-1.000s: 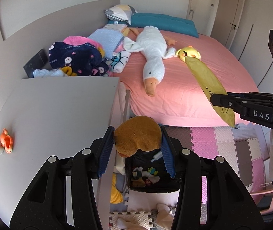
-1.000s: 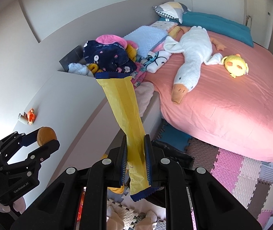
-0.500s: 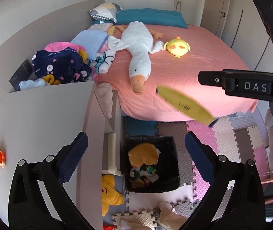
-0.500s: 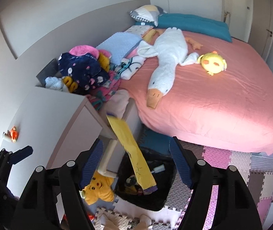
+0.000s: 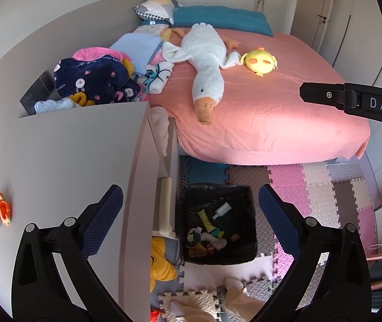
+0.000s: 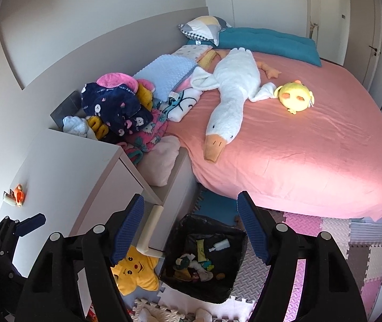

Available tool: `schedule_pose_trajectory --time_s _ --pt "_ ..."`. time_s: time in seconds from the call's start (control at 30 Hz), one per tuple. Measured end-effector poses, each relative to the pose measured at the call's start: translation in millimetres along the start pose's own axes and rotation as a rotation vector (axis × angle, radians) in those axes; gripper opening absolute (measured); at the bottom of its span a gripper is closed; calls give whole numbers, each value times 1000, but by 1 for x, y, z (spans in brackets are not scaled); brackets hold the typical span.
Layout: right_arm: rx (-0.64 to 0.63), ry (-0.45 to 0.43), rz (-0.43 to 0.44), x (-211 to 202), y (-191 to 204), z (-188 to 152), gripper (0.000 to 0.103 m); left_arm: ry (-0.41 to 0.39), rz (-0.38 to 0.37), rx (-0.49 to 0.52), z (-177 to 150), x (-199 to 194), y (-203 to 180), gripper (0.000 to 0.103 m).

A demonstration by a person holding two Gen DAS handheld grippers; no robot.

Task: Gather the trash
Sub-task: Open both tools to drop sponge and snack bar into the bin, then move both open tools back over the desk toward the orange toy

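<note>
A black-lined bin (image 5: 250,214) (image 6: 235,265) stands on the floor between the white dresser and the bed. Inside it lie a long yellow wrapper (image 5: 206,220) (image 6: 201,249), a small white bottle (image 5: 223,208), a small brown lump (image 5: 234,237) and other scraps. My left gripper (image 5: 188,195) hangs above the bin, open wide, with nothing between its blue pads. My right gripper (image 6: 191,201) is also over the bin, open and empty. One right finger (image 5: 325,95) shows at the right of the left wrist view. The left fingers (image 6: 31,221) show at the lower left of the right wrist view.
The white dresser top (image 5: 70,161) carries a small orange toy (image 5: 2,209). The pink bed (image 5: 271,123) holds a goose plush (image 5: 207,61), a yellow chick plush (image 5: 259,61) and piled clothes (image 5: 94,80). A yellow star plush (image 6: 134,276) and foam mats (image 5: 325,187) cover the floor.
Both grippers have opened. The brown lump left the left jaws and the yellow wrapper left the right jaws; both fell and now lie in the bin.
</note>
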State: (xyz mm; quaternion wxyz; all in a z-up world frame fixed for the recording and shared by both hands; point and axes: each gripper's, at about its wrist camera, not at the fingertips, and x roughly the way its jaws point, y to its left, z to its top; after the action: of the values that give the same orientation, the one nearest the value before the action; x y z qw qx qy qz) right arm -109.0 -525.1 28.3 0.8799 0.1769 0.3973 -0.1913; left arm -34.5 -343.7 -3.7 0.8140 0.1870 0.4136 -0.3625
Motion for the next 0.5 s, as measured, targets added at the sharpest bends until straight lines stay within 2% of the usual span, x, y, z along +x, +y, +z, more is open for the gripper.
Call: schedule_pose_trajectory --time_s 0.3,0.5 --pt "-37 -14 28 4 32 0 72 1 26 -32 -12 -8 24 97" --pt "-79 -12 63 10 62 0 72 9 62 -88 -26 -16 55 97"
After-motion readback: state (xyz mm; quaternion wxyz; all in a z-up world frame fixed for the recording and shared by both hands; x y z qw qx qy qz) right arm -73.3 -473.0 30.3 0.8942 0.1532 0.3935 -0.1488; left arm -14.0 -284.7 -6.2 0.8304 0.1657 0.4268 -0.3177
